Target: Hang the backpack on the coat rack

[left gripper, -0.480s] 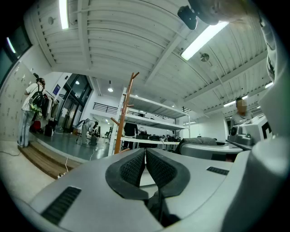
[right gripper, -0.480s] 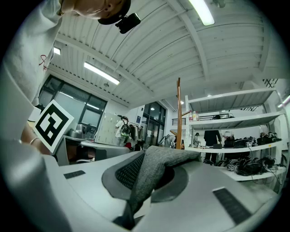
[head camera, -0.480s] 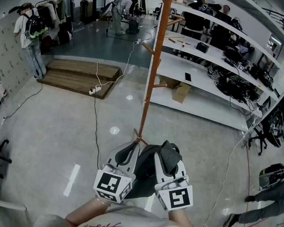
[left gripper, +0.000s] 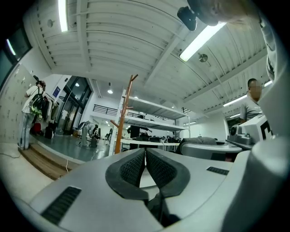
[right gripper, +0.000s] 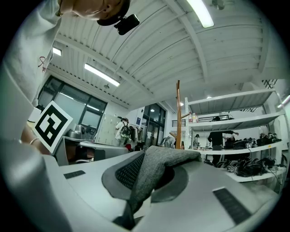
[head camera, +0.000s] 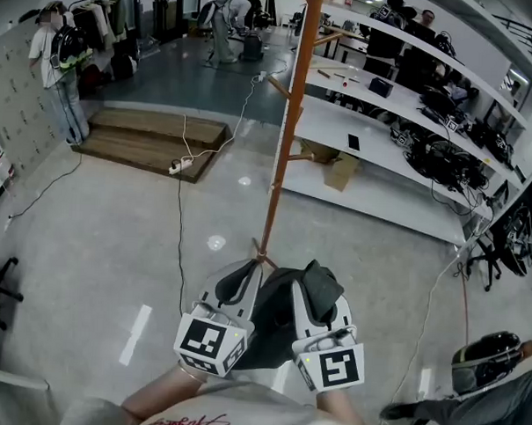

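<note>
Jaws of our right gripper [head camera: 320,287] clamp grey fabric of the backpack [head camera: 274,326]; our left gripper [head camera: 242,281] has them clenched together, coat rack [head camera: 281,164] ahead.

The head camera looked steeply down from the person's head, close above the left tongs [head camera: 243,284] and right tongs [head camera: 316,289], with the floor [head camera: 115,245] and coat rack [head camera: 282,137] beyond. Each gripper view sat low behind its own tongs, facing about level across the hall under the ceiling [left gripper: 136,36]; backpack [right gripper: 158,167] fabric crowded the right one's foreground. All three shared the coat rack and the white shelving [head camera: 384,124].
</note>
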Action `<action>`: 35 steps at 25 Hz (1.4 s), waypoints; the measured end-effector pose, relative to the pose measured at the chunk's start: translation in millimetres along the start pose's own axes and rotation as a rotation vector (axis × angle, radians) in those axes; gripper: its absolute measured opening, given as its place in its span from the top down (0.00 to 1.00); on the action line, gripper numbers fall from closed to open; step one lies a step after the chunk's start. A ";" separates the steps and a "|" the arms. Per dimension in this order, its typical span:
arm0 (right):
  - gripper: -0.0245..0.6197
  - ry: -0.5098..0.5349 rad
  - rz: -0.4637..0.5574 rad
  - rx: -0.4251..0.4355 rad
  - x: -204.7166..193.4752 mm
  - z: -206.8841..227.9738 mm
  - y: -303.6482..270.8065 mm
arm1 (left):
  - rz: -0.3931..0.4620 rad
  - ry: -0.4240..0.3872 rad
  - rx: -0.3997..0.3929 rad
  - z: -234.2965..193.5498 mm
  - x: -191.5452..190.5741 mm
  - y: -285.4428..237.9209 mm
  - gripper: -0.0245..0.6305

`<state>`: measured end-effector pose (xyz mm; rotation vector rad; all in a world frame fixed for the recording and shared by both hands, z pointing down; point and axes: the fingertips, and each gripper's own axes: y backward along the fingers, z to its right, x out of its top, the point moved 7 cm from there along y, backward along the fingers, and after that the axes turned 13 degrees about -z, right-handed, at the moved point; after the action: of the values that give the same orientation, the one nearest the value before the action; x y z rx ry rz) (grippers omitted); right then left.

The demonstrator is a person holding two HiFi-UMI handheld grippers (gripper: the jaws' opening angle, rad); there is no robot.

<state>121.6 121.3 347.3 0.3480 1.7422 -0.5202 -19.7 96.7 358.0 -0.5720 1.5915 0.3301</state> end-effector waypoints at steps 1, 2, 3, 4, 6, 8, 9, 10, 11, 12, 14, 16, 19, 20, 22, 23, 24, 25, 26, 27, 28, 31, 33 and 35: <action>0.91 -0.005 0.002 0.002 0.2 0.8 0.8 | 0.000 -0.001 0.001 0.8 0.4 0.0 0.93; 0.91 -0.012 0.006 0.003 0.4 1.6 1.8 | -0.001 -0.002 0.003 1.4 0.1 0.4 0.93; 0.91 -0.021 0.012 0.004 0.9 2.4 2.7 | -0.003 -0.001 0.005 1.5 -0.6 1.4 0.93; 0.90 -0.029 0.018 0.003 1.8 3.2 3.4 | -0.006 0.001 0.009 1.0 -1.6 2.7 0.93; 0.90 -0.029 0.027 0.003 4.5 5.1 3.7 | -0.013 0.005 0.017 -0.9 -2.8 4.4 0.93; 0.90 -0.028 0.032 -0.001 6.6 8.3 3.0 | -0.018 0.007 0.021 -2.4 -2.4 3.7 0.93; 0.90 -0.030 0.033 -0.003 7.3 10.5 1.7 | -0.019 0.007 0.022 -3.5 -2.0 2.9 0.93; 0.90 -0.035 0.033 -0.006 7.8 12.8 -0.4 | -0.020 0.007 0.025 -5.0 -1.6 2.2 0.93; 0.90 -0.039 0.033 -0.007 8.1 14.9 -3.3 | -0.021 0.007 0.027 -7.3 -1.3 1.5 0.93; 0.90 -0.043 0.032 -0.008 8.3 16.7 -6.7 | -0.022 0.008 0.029 -10.2 -1.4 0.6 0.93; 0.90 -0.048 0.027 -0.013 8.1 20.7 -13.5 | -0.023 0.012 0.030 -16.5 -1.9 -3.2 0.93; 0.90 -0.049 0.020 -0.024 7.1 26.2 -20.1 | -0.022 0.017 0.025 -22.9 -1.8 -11.1 0.93; 0.90 -0.048 0.016 -0.035 6.7 36.9 -34.4 | -0.016 0.023 0.012 -35.1 0.5 -30.5 0.93; 0.90 -0.049 0.017 -0.038 7.1 41.1 -40.4 | -0.016 0.026 0.007 -39.8 2.1 -38.9 0.93; 0.90 -0.053 0.014 -0.044 7.1 50.1 -53.6 | -0.017 0.030 -0.006 -49.7 5.5 -57.4 0.93; 0.90 -0.055 0.009 -0.046 6.2 54.9 -61.2 | -0.018 0.030 -0.011 -55.4 7.0 -67.3 0.93; 0.90 -0.057 0.004 -0.049 5.0 60.0 -69.7 | -0.019 0.029 -0.016 -61.9 8.6 -77.8 0.93; 0.90 -0.059 0.000 -0.053 3.5 65.6 -79.2 | -0.021 0.026 -0.021 -69.2 10.3 -89.2 0.93; 0.90 -0.063 -0.005 -0.058 1.9 71.6 -89.3 | -0.023 0.021 -0.027 -77.2 12.2 -101.2 0.93; 0.90 -0.069 -0.010 -0.062 0.4 77.5 -99.8 | -0.028 0.016 -0.034 -85.8 14.5 -113.6 0.93; 0.90 -0.076 -0.016 -0.066 -0.8 82.9 -110.4 | -0.033 0.012 -0.040 -94.8 17.2 -126.1 0.93; 0.90 -0.083 -0.037 -0.075 -3.6 96.3 -140.6 | -0.040 0.012 -0.057 -121.0 28.4 -160.8 0.93; 0.90 -0.065 -0.054 -0.083 -7.1 106.1 -161.4 | -0.041 0.009 -0.071 -136.8 34.7 -182.8 0.93; 0.90 -0.064 -0.069 -0.091 -10.9 114.4 -182.7 | -0.047 0.001 -0.089 -151.4 37.6 -202.7 0.93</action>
<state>129.3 -93.6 366.5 0.2051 1.7139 -0.4946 -37.8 -158.4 362.7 -0.6768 1.5674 0.3669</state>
